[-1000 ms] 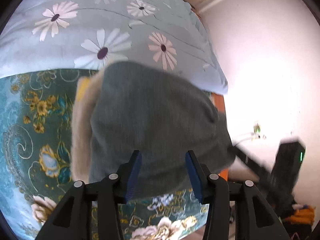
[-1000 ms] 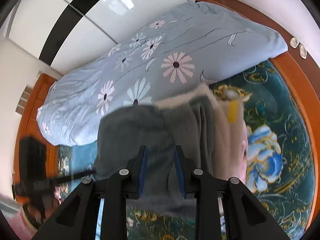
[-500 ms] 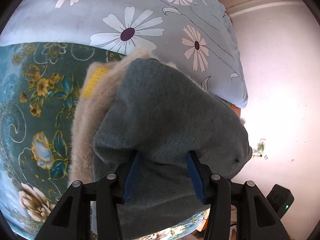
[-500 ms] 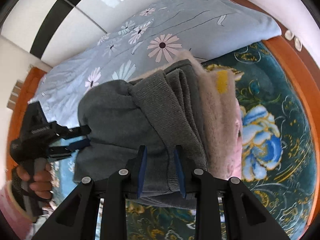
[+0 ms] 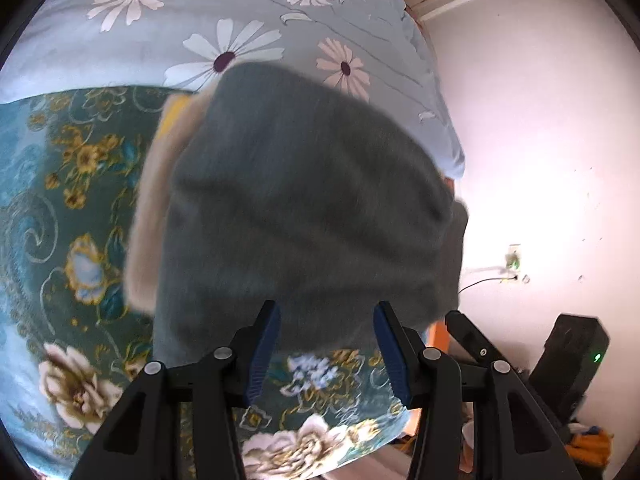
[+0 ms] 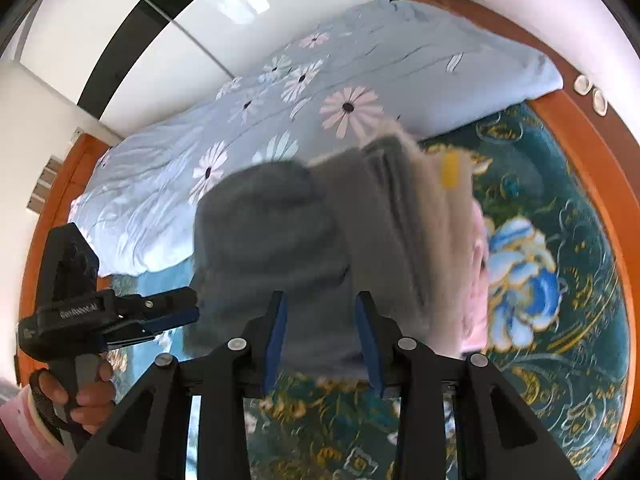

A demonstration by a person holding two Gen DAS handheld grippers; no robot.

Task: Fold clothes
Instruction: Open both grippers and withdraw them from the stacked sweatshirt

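Half a second ago the grey garment (image 5: pixel 304 216) bulged up between both tools, its edge reaching in between their fingers; now it has dropped back onto the bed, and both tools have pulled clear toward the near edge. It lies as a thick, rounded bundle, doubled over, with ribbed grey layers (image 6: pixel 384 216) stacked at one side in the right wrist view. Under it sits a cream fleece garment (image 5: pixel 148 216) with a fuzzy nap and a small yellow tag (image 6: pixel 450 170), so the grey piece looks to have been set on top as part of a pile. The cloth is soft and matte, with blunt curves rather than sharp creases, and blur hides finer detail. The left tool (image 5: pixel 326 344) stands wide, its blue-padded fingers apart and empty just short of the bundle's near edge. The right tool (image 6: pixel 322 340) is also spread, somewhat narrower, with nothing between its pads. Seen from the right, the person's hand (image 6: pixel 86 396) grips the left tool's handle beside the bundle. The pile rests on a teal floral bedspread (image 5: pixel 60 200), smooth and patterned in gold, with a pale blue daisy-print duvet (image 6: pixel 280 92) heaped beyond it and an orange wooden bed frame (image 6: pixel 600 168) around.
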